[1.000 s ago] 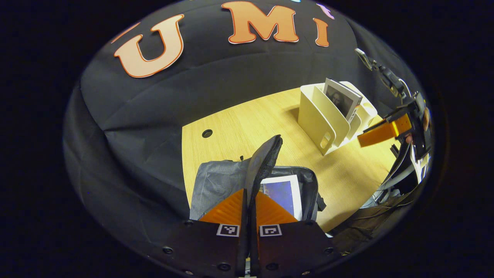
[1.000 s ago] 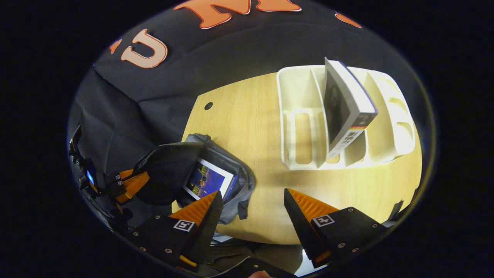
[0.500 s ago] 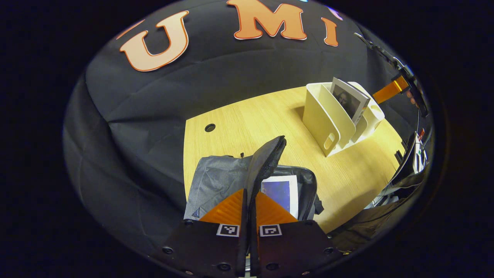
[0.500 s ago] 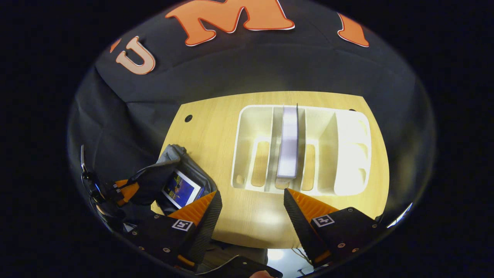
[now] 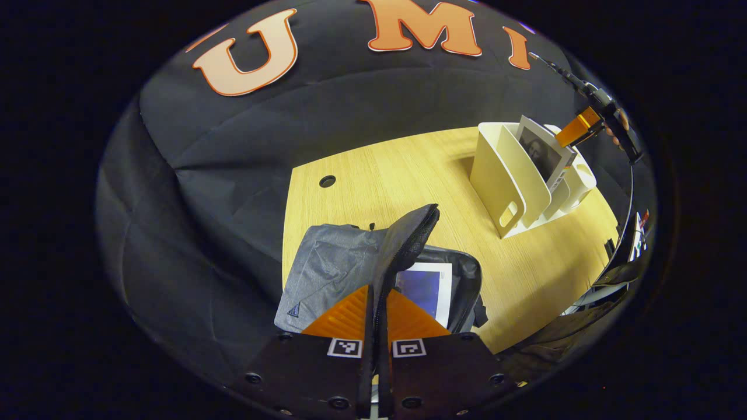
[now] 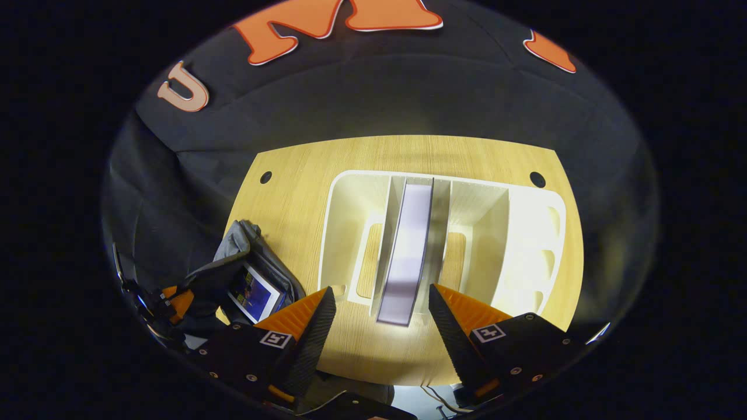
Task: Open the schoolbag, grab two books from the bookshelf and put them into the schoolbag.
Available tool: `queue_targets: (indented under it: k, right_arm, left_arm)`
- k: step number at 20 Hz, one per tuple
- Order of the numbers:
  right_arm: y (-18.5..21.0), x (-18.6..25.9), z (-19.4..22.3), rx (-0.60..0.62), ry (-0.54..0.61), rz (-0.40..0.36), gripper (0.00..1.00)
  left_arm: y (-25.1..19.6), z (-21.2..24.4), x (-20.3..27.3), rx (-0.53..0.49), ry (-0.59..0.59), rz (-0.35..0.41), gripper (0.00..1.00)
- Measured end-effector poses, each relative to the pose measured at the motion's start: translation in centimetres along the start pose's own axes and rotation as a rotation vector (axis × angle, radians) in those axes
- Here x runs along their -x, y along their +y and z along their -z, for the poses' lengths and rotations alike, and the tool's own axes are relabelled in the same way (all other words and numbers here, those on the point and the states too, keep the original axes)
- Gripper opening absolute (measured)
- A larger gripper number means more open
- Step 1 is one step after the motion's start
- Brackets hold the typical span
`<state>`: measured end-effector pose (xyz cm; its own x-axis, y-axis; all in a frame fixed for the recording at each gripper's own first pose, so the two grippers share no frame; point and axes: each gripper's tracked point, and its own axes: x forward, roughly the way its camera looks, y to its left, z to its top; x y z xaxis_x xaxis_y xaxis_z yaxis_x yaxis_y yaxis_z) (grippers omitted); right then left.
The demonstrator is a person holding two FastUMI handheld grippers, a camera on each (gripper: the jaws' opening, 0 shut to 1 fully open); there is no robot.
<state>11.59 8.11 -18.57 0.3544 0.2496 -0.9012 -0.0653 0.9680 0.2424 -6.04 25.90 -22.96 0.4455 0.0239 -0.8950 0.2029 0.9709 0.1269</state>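
Left gripper (image 5: 376,318), at 6 o'clock in the left gripper view: fingers pressed together on the raised flap (image 5: 405,245) of the schoolbag (image 5: 332,271). Flap was dark mesh-textured fabric with a zip edge, held upright. Bag body was grey, soft, creased cloth, lying flat on the table (image 5: 379,181) near its front edge. Inside the opened bag lay 1 book (image 5: 426,290), flat, blue-purple cover with white border.

Right gripper (image 6: 379,309), at 6 o'clock in the right gripper view: fingers spread well apart, ribbed inner faces turned toward each other. The near end of the second book (image 6: 408,245) sat between the fingertips; contact could not be told. Book seen edge-on from above, pale page block, long thin rectangle, standing in the rack's middle slot.

Bookshelf (image 6: 525,233): white moulded plastic, smooth, rounded corners, upright dividers, slotted openings in the base. In the left gripper view it stood at 2 o'clock, well apart from the bag, the book's grey portrait cover showing above the dividers.

Table: pale wood grain, 2 round dark holes near the far edge, at 10 and 2 o'clock in the right gripper view.
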Motion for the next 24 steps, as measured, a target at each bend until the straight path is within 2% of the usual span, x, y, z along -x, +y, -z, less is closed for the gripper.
queue_targets:
  k: [4,8,10,11,12,13,14,16,17,24]
  right_arm:
    - [-1.8,-2.6,-1.7,-0.03,0.021,0.014,0.92]
    - [-2.5,-5.0,-1.8,-0.024,0.056,0.03,0.79]
    - [-2.5,-5.8,-1.8,-0.026,0.071,0.034,0.69]
    - [-2.4,-6.0,-1.8,-0.032,0.076,0.036,0.6]
    - [-2.5,-6.3,-1.7,-0.04,0.084,0.042,0.48]
    - [-2.5,-6.3,-1.6,-0.044,0.088,0.044,0.53]
    - [-2.8,-6.3,-1.7,-0.045,0.087,0.062,0.52]
    - [-4.1,-6.0,-1.5,-0.076,0.09,0.107,0.46]
    - [-4.1,-5.7,-1.3,-0.1,0.098,0.107,0.39]
    - [-3.9,-0.9,-1.5,-0.219,0.0,0.112,0.37]
  left_arm:
    - [-0.1,0.5,0.0,0.029,0.028,-0.028,0.05]
    - [-0.5,1.0,-0.1,0.044,0.056,-0.049,0.05]
    - [-0.9,1.3,0.0,0.05,0.068,-0.058,0.05]
    - [-1.0,1.3,0.1,0.052,0.071,-0.063,0.05]
    - [-1.1,1.4,0.0,0.056,0.076,-0.067,0.05]
    - [-1.2,1.4,0.0,0.06,0.078,-0.07,0.05]
    - [-1.3,1.6,0.1,0.065,0.08,-0.071,0.05]
    - [-1.3,1.5,0.1,0.071,0.073,-0.071,0.05]
    - [-1.3,1.5,0.0,0.075,0.067,-0.073,0.05]
    - [-1.0,1.8,0.2,0.038,0.021,-0.008,0.05]
